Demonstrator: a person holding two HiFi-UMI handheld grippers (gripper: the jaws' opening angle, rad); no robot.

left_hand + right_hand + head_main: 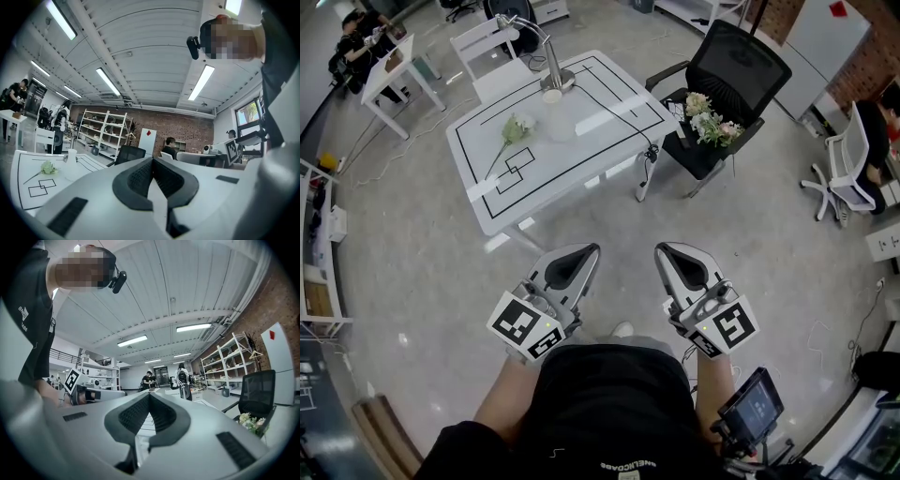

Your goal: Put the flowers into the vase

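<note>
A single flower (514,131) lies flat on the white bench (581,155), near what seems to be the pale vase (559,122); a bunch (710,122) sits on the black chair (741,66). Squeezing a thin stem too hard could crush it, and a careless reach could topple the vase. All of this lies well ahead of the left tool (587,253) and right tool (666,251), both clenched on nothing.

The left gripper (152,161) fills the lower half of the view, its jaws pressed together with nothing between them. At eight o'clock a white table (18,174) marked with black lines carries a flower (48,167) lying flat, with a pale vase (71,156) upright just beyond it. A black chair (130,153) shows at seven o'clock, over the jaws. Behind it are shelves (105,133) and a brick wall (187,129).
</note>
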